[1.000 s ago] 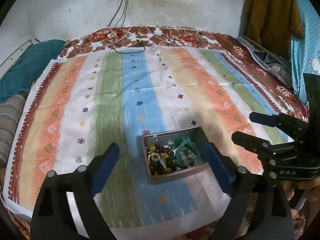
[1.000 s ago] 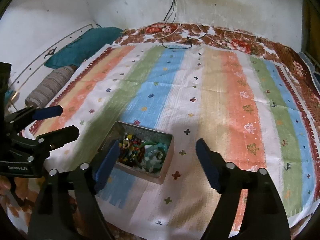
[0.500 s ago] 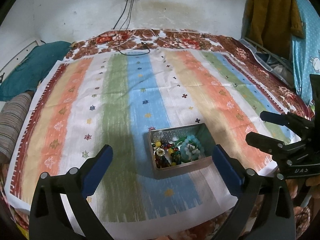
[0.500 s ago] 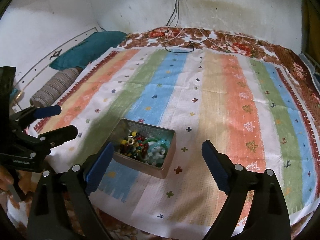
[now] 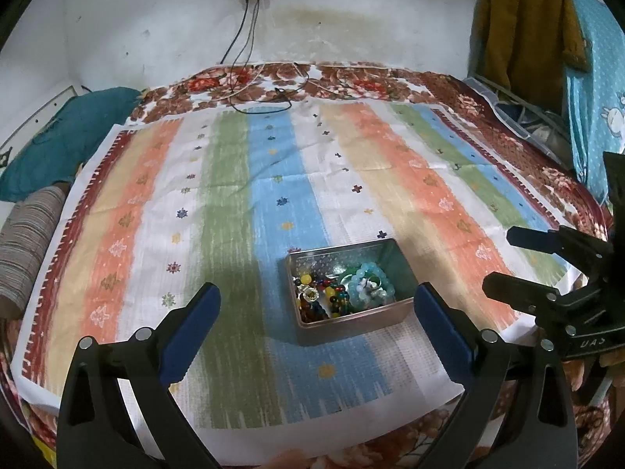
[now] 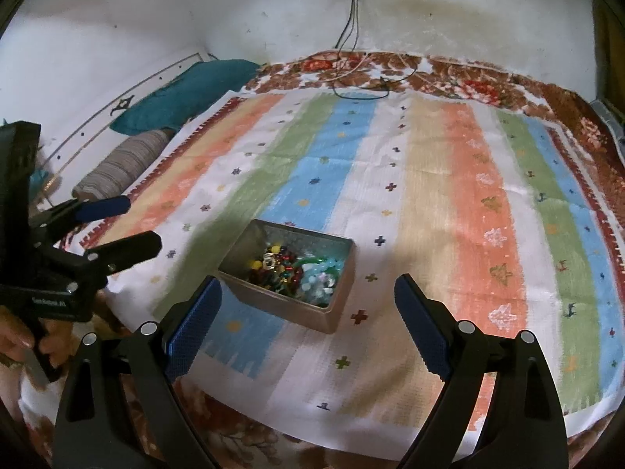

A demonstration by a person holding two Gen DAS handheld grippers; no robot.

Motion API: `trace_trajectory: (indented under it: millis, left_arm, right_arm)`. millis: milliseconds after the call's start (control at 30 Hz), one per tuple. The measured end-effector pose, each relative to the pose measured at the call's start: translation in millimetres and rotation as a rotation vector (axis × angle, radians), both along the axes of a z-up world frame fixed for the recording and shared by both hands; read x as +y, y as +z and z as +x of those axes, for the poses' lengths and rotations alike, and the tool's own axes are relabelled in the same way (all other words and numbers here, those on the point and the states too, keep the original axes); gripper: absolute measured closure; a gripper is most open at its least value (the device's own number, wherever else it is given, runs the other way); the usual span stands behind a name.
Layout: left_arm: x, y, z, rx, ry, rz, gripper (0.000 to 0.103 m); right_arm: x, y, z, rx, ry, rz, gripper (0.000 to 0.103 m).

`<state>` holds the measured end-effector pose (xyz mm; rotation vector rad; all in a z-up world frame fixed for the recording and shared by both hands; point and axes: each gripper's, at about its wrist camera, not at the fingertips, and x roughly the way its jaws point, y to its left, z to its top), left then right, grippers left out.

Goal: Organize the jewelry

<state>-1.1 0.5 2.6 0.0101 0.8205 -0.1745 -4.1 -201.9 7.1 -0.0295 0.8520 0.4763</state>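
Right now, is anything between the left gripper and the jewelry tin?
Nothing visible. The left gripper is open and empty, and only bare striped cloth lies before the lidless metal tin. The right gripper stands off to the side.

Your tin [image 5: 384,318] sits on the near part of the mat [image 5: 234,203], with the jewelry [image 5: 341,291] heaped inside it. Your left gripper [image 5: 316,297] hovers before the tin, your right gripper [image 6: 308,293] beside it to the right. Pillows [image 5: 43,179] lie left of the mat.
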Motion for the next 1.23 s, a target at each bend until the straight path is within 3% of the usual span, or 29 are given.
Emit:
trace_trajectory:
  millis: [267,733,1233]
  left_arm:
    - [-0.4,2.5,-10.7,-0.038,-0.015,-0.024,0.006]
    - [-9.4,2.3,-20.2,-0.058,-0.018,0.003,0.006]
    - [-17.4,0.5,-21.4,-0.045,-0.057,0.001,0.006]
  right_arm:
    - [-2.5,1.3,-5.1,-0.007,0.002,0.014,0.013]
    - [3.6,4.3,-18.7,-0.049,0.016,-0.009,0.013]
    - [7.1,3.8,-19.3,-0.047,0.019,-0.014,0.012]
